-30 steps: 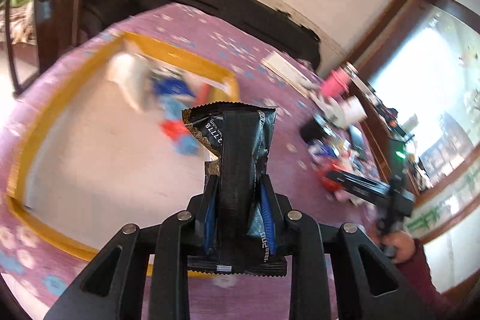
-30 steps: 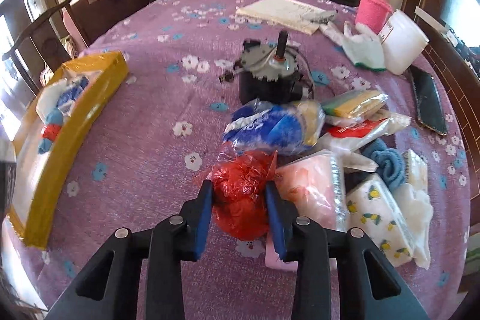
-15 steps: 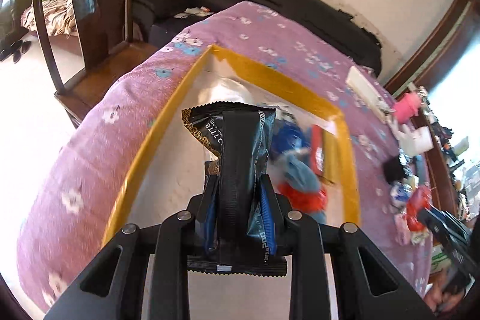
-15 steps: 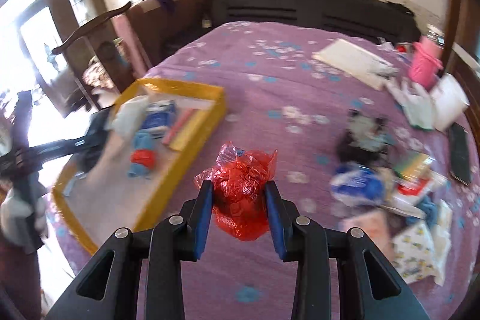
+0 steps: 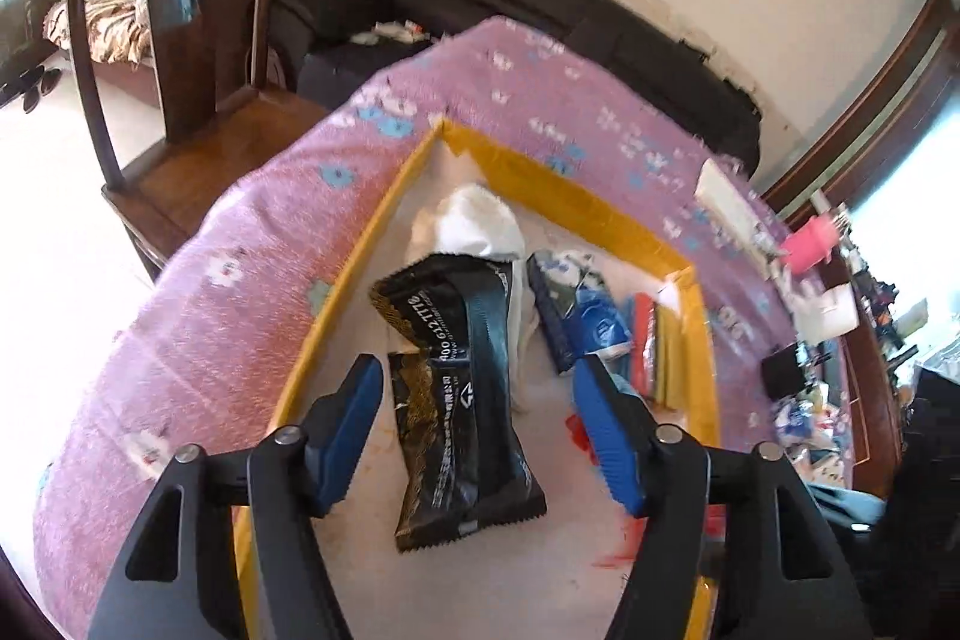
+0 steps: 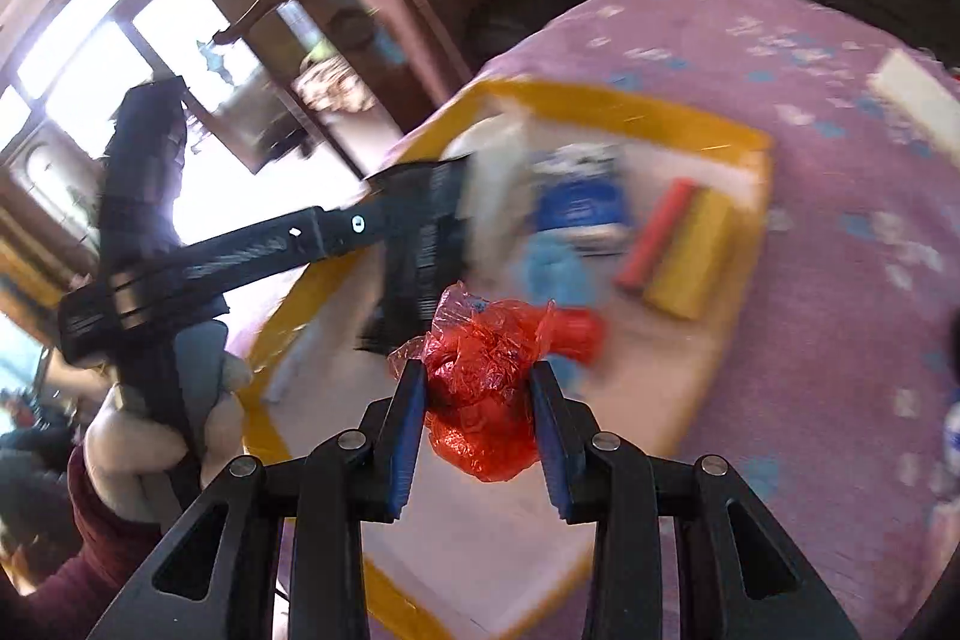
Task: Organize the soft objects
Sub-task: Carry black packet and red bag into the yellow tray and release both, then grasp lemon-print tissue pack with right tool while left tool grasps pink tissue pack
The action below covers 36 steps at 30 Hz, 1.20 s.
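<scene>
My left gripper is open over the yellow-rimmed tray. A black snack packet lies loose in the tray between the jaws. My right gripper is shut on a red plastic bag and holds it above the tray. In the tray lie a white cloth, a blue-white packet and red and yellow packs. The left gripper's body shows in the right wrist view, reaching over the tray's left rim.
The tray sits on a purple flowered tablecloth. A wooden chair stands off the table's far left edge. A dark sofa runs behind the table. A pink cup and clutter stand at the right.
My left gripper has opened and let go of the black packet, which now lies in the tray. My right gripper has carried the red bag leftward to above the tray.
</scene>
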{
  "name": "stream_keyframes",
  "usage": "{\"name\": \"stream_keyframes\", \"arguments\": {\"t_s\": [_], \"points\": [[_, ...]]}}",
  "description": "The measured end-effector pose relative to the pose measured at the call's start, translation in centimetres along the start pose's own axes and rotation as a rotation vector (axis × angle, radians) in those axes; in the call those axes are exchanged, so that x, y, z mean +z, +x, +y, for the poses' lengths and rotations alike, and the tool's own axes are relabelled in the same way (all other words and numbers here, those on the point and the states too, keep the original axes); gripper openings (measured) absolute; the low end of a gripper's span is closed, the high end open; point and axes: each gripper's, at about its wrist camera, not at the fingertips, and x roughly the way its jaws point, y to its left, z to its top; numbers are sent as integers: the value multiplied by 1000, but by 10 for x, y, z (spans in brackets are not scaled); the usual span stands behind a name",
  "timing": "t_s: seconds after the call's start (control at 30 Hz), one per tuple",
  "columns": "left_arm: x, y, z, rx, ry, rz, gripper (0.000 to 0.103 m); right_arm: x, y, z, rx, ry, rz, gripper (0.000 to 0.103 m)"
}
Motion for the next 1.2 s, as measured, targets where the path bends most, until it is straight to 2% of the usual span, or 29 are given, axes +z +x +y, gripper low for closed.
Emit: {"name": "stream_keyframes", "arguments": {"t_s": [0.07,0.13,0.23,0.37,0.47,0.53,0.57,0.63,0.77,0.83,0.93,1.0,1.1,1.2], "points": [[-2,-12,5,-19,-16,-26,70,6,22,4,-12,-14,37,38],[-5,-20,8,-21,-21,-46,71,13,38,2,-68,-17,49,38],[-10,-23,11,-15,-14,-48,71,27,50,-7,-140,-12,36,38],[-16,-21,9,-26,-14,-33,71,49,58,-19,-176,20,16,40],[-19,-20,4,-38,-18,-28,71,54,52,-23,-157,44,13,48],[-22,-24,-1,-47,-13,-31,72,50,32,-23,-121,63,-31,65],[-24,-26,-3,-45,-8,-35,73,47,21,-23,-124,64,-56,70],[-28,-32,-9,-25,9,-50,75,38,-8,-26,-144,62,-111,79],[-38,-47,-30,80,87,-121,75,13,-59,-55,-199,97,-172,84],[-45,-53,-46,91,123,-146,77,-6,-87,-82,-239,146,-198,84],[-57,-58,-71,27,137,-144,85,-43,-127,-126,-311,240,-228,84],[-67,-56,-90,-27,145,-128,85,-69,-152,-156,-326,325,-242,84],[-87,-47,-119,-113,153,-79,85,-104,-181,-201,-281,479,-262,84],[-108,-31,-145,-173,158,-23,85,-131,-195,-228,-230,569,-268,84]]}}
